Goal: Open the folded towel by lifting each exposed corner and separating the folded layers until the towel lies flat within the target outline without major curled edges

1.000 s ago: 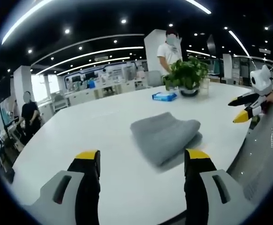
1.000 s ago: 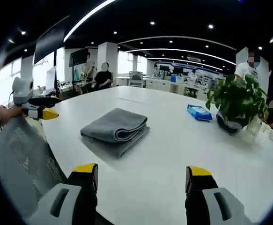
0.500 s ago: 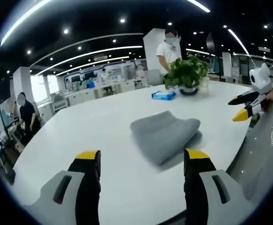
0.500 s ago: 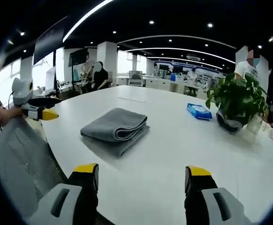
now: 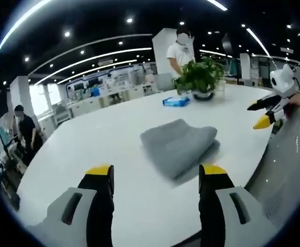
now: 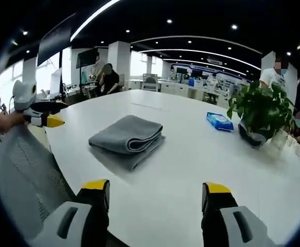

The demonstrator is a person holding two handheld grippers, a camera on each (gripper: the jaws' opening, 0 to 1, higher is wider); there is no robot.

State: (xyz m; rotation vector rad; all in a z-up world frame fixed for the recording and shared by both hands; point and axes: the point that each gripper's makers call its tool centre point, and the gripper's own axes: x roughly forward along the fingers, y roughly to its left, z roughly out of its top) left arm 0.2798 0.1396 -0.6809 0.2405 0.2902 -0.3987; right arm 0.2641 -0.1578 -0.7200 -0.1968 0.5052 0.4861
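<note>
A grey towel [image 5: 179, 146] lies folded in several layers on the white table [image 5: 88, 149]. In the right gripper view the towel [image 6: 127, 139] shows its rounded fold edges toward me. My left gripper [image 5: 157, 177] is open, hovering at the table's near edge short of the towel. My right gripper [image 6: 155, 191] is open too, held back from the towel with nothing between its jaws. Each gripper appears in the other's view, the right gripper [image 5: 265, 112] at the far right, the left gripper [image 6: 41, 114] at the far left, both apart from the towel.
A potted plant [image 6: 260, 113] and a blue packet [image 6: 219, 121] sit on the table beyond the towel. A mesh chair back [image 6: 23, 175] stands at the table's near edge. People stand in the office behind.
Both views have shifted slightly with the hands. The towel has not moved and both grippers stay open.
</note>
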